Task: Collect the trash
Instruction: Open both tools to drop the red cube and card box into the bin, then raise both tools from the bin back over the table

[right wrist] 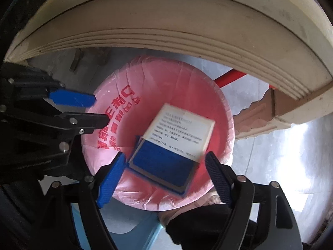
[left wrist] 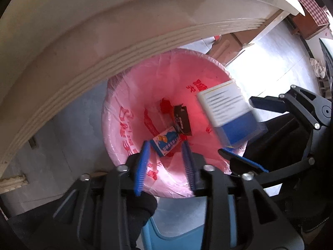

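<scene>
A bin lined with a pink bag [left wrist: 116, 108] [right wrist: 226, 114] stands on the floor below both grippers. A white and blue box [left wrist: 229, 114] [right wrist: 172, 145], blurred, hangs over the bin's mouth between the fingers of my right gripper [right wrist: 165, 154] [left wrist: 235, 125]. A gap shows between the box and the right-hand finger, so that gripper is open. My left gripper [left wrist: 166, 144] [right wrist: 101, 110] points straight down over the bin, open, nothing between its pads. Deep in the bin lie a small blue and white carton [left wrist: 165, 142] and a dark box [left wrist: 183, 120].
A cream table edge [left wrist: 104, 41] [right wrist: 187, 31] with grooved moulding overhangs the far side of the bin. A light blue stool [left wrist: 177, 225] [right wrist: 133, 225] sits at the near side. A red pole [right wrist: 229, 77] and brown carved wood [right wrist: 260, 112] stand beyond on the pale tiled floor.
</scene>
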`<control>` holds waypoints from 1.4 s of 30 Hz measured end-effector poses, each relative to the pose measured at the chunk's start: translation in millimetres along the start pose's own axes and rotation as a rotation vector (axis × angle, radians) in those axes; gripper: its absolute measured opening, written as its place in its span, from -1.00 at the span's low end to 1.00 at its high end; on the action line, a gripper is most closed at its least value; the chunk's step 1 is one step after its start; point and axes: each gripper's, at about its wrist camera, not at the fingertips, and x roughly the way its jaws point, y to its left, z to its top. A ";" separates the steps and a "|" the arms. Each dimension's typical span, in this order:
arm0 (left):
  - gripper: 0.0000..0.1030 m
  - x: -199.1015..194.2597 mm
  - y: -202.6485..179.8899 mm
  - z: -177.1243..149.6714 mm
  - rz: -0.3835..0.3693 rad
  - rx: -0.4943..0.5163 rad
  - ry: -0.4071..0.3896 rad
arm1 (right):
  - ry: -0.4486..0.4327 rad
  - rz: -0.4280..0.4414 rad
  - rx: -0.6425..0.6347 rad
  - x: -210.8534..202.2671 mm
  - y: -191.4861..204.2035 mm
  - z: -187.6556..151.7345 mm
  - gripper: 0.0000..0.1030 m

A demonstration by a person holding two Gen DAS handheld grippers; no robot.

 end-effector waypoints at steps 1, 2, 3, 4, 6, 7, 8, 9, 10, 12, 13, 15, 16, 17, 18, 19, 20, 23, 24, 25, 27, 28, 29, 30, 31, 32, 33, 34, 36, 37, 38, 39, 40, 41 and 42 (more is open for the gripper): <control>-0.03 -0.5 1.0 0.5 -0.004 -0.005 -0.004 | -0.002 -0.007 -0.008 0.2 1.2 -0.2 0.64; -0.02 -0.8 1.5 0.2 -0.006 -0.007 -0.007 | -0.001 -0.007 -0.013 0.5 2.2 -0.5 0.65; -0.02 -1.5 2.3 0.5 -0.006 -0.009 -0.006 | 0.002 -0.006 -0.013 0.4 2.3 -0.6 0.65; -0.02 -1.5 3.4 0.7 -0.007 -0.014 -0.005 | 0.004 -0.005 -0.012 0.8 2.0 -0.9 0.65; -0.02 -1.1 4.8 1.0 -0.002 -0.023 0.000 | 0.008 -0.002 -0.009 1.8 1.2 -1.1 0.65; -0.02 -1.4 6.5 1.2 -0.003 -0.031 0.001 | 0.008 -0.004 -0.008 1.8 1.0 -1.2 0.65; -0.01 -1.7 7.2 1.5 -0.006 -0.034 0.000 | 0.009 -0.003 -0.005 1.6 0.4 -1.4 0.65; -0.01 -2.3 7.7 1.5 -0.008 -0.035 -0.002 | 0.010 0.001 -0.002 1.4 -0.1 -1.4 0.65; 0.02 -2.6 7.9 1.6 -0.003 -0.035 -0.004 | 0.011 0.001 0.001 1.5 -0.5 -1.1 0.65; 0.05 -2.8 8.1 0.5 0.004 -0.036 -0.007 | 0.014 0.005 0.010 1.5 -2.0 -0.6 0.65; 0.06 -3.0 8.5 -0.4 0.005 -0.037 -0.009 | 0.013 0.008 0.015 1.0 -2.3 -0.6 0.65; 0.07 -4.1 9.0 -1.1 0.010 -0.036 -0.016 | 0.010 0.015 0.027 -0.8 -3.8 -0.4 0.65; 0.08 -4.6 9.0 -1.4 0.013 -0.036 -0.018 | 0.008 0.017 0.031 -1.6 -4.5 -0.3 0.65; 0.08 -5.2 8.1 -2.0 0.018 -0.033 -0.020 | 0.005 0.020 0.036 -2.8 -4.9 -0.4 0.65; 0.09 -6.1 7.3 -2.3 0.023 -0.030 -0.021 | 0.003 0.023 0.039 -3.8 -4.8 -0.6 0.65; 0.12 -7.9 5.8 -3.5 0.030 -0.025 -0.021 | 0.001 0.024 0.042 -5.2 -4.7 -1.3 0.65; 0.14 -9.0 4.6 -4.5 0.035 -0.021 -0.022 | -0.005 0.029 0.045 -8.1 -4.4 -2.0 0.65; 0.17 -21.2 -0.4 -9.6 0.062 0.001 -0.040 | -0.034 0.032 0.043 -19.4 -3.2 -3.4 0.65; 0.20 -29.3 -2.3 -12.1 0.061 0.004 -0.051 | -0.048 0.033 0.045 -25.9 -2.4 -4.1 0.65; 0.27 -35.9 -3.4 -13.6 0.057 0.003 -0.062 | -0.058 0.036 0.049 -31.0 -2.1 -4.3 0.65; 0.34 -53.4 -3.2 -18.3 0.048 -0.009 -0.096 | -0.103 0.061 0.057 -50.1 -0.6 -6.1 0.65; 0.34 -66.1 -1.9 -21.3 0.036 -0.019 -0.117 | -0.130 0.071 0.060 -60.3 0.3 -6.5 0.65; 0.42 -76.8 -0.3 -23.4 0.026 -0.028 -0.129 | -0.165 0.082 0.062 -73.8 1.5 -7.6 0.66; 0.49 -91.2 2.3 -26.1 0.024 -0.042 -0.142 | -0.197 0.090 0.063 -85.9 3.0 -8.6 0.70; 0.56 -101.3 3.6 -27.5 0.026 -0.050 -0.156 | -0.230 0.089 0.064 -98.1 4.5 -9.5 0.76; 0.56 -112.6 5.0 -29.2 0.030 -0.056 -0.175 | -0.268 0.080 0.064 -112.9 5.6 -10.7 0.78; 0.56 -124.4 6.6 -30.8 0.039 -0.061 -0.193 | -0.297 0.079 0.065 -124.8 5.7 -11.6 0.81; 0.57 -139.7 8.1 -31.8 0.062 -0.063 -0.215 | -0.323 0.081 0.070 -136.2 4.4 -12.1 0.83; 0.60 -165.1 10.3 -29.6 0.114 -0.066 -0.246 | -0.377 0.091 0.092 -162.4 0.0 -11.6 0.84; 0.65 -174.2 10.9 -28.6 0.135 -0.070 -0.255 | -0.404 0.099 0.102 -176.5 -3.5 -9.5 0.86; 0.66 -185.2 11.8 -26.2 0.151 -0.072 -0.270 | -0.425 0.101 0.108 -186.7 -6.4 -6.6 0.86; 0.66 -193.6 12.2 -24.3 0.157 -0.070 -0.286 | -0.441 0.099 0.111 -194.7 -8.8 -4.4 0.86; 0.66 -206.2 12.4 -21.4 0.168 -0.068 -0.309 | -0.469 0.096 0.115 -207.8 -12.4 -0.7 0.86; 0.66 -215.4 12.1 -18.4 0.175 -0.069 -0.324 | -0.487 0.095 0.115 -215.2 -14.4 1.5 0.86; 0.66 -225.3 14.0 -15.2 0.180 -0.071 -0.341 | -0.513 0.089 0.115 -226.1 -17.0 4.7 0.86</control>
